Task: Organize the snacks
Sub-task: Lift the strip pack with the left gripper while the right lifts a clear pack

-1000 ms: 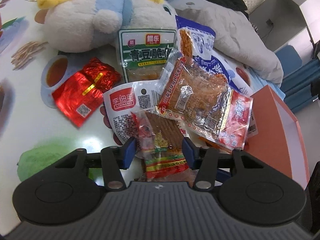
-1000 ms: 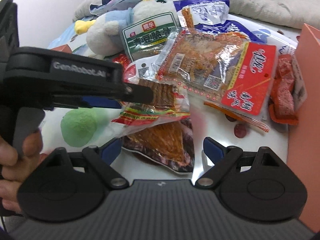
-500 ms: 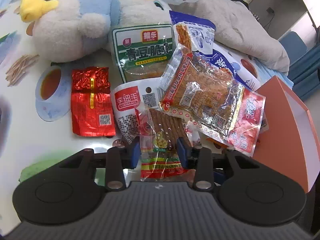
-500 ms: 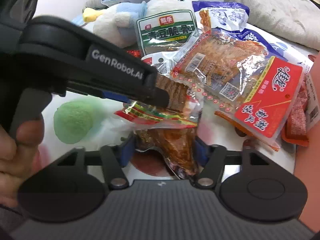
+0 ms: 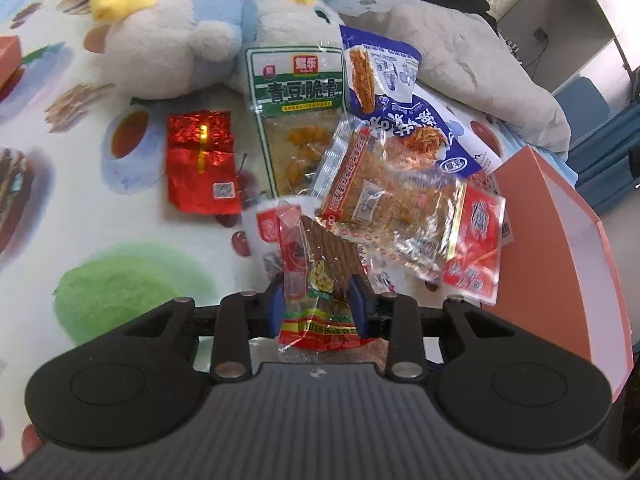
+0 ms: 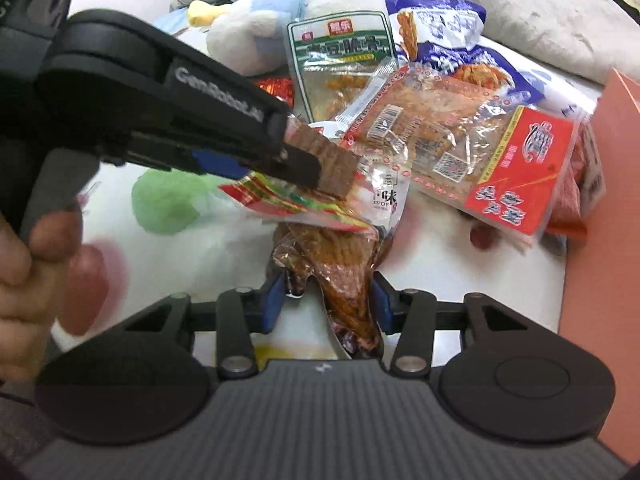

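1. Between the blue pads of the left gripper point(image 5: 318, 300) sits a clear snack packet with brown strips point(image 5: 320, 268); the fingers are closed on its lower part, and its red and green end hangs toward the camera.
2. In the right wrist view, the right gripper point(image 6: 328, 300) is closed on a dark brown glossy packet point(image 6: 340, 264), which lies under the packet of the left gripper.
3. Just beyond, a white packet with a red label point(image 5: 267, 236) lies on the printed tablecloth point(image 5: 80, 216), partly covered.
4. To the right, a big clear packet of orange pieces with a red end point(image 5: 404, 216) rests tilted on other packets, near the orange box point(image 5: 560, 240).
5. Left of the pile, a red foil packet point(image 5: 200, 168) lies alone.
6. Farther back are a green-labelled packet point(image 5: 300, 120) and a blue and white bag point(image 5: 384, 92), both leaning against a plush toy point(image 5: 168, 52).
7. Behind them lies a grey cloth point(image 5: 472, 64).
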The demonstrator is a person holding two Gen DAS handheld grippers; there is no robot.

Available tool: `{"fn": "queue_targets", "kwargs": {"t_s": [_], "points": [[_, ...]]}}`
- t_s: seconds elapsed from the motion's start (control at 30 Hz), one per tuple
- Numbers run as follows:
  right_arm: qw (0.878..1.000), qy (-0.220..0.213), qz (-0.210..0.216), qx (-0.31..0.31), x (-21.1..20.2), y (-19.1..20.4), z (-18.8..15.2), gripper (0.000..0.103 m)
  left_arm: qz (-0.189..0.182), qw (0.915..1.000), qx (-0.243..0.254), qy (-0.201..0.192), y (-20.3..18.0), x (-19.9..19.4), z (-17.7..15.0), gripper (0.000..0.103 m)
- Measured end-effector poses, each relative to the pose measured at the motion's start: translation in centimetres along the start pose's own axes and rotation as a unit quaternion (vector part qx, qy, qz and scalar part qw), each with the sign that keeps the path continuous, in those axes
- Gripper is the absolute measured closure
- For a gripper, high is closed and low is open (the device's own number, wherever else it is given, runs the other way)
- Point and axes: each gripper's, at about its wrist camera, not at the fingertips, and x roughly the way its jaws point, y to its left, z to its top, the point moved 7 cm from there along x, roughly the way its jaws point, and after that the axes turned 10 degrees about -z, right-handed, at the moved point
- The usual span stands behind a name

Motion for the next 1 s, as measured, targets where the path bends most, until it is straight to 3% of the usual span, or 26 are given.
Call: {"fn": "queue_targets", "kwargs": {"t_s": [0.23,0.27,0.73,1.0], "points": [[1.0,0.007,-0.001,0.01,-2.1,-0.3,-1.9,0.054,-0.001,0.9998,-0.01,-0.014,-0.9,-3.0,-2.6,0.068],[1.0,0.009,0.0,0.014,-2.4,-0.4,-2.1,0.054,-0.001,0.9998,-0.013,-0.016,-1.0,-3.4,-3.1,0.081],[0.997,0.042,0.003,0.059,-6.6,0.2,-6.9,0.054,0.006,0.9993,-0.029,-0.025,-0.8,-7.9,-9.1,0.087],[0.997,0.019,-0.01,0.075,-10.5,-1.1,-7.7,0.055,0.005,0.9986,-0.03,-0.043,-1.4,-10.1,-10.1,0.095]]}}
